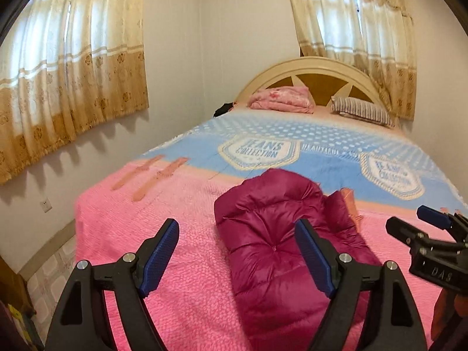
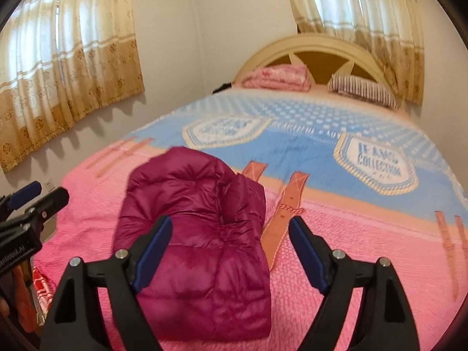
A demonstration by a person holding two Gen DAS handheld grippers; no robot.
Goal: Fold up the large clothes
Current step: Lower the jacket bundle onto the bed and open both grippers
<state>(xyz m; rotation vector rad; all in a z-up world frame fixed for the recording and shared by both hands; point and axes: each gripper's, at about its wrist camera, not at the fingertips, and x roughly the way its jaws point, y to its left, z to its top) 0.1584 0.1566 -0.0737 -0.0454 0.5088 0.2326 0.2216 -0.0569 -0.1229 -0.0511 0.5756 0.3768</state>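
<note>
I saw the magenta puffer jacket [image 2: 196, 234] lying folded into a compact bundle on the near pink part of the bedspread [image 1: 163, 263], hood end toward the far headboard [image 1: 316, 73]. My left gripper [image 1: 237, 251] and right gripper [image 2: 229, 251] hung above it, fingers apart, nothing between them.

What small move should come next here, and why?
Probably none on the garment: draw both grippers clear. The magenta puffer jacket already lies in a compact folded bundle on the pink bedspread, and the left gripper and right gripper hang above it, open and empty.
</note>
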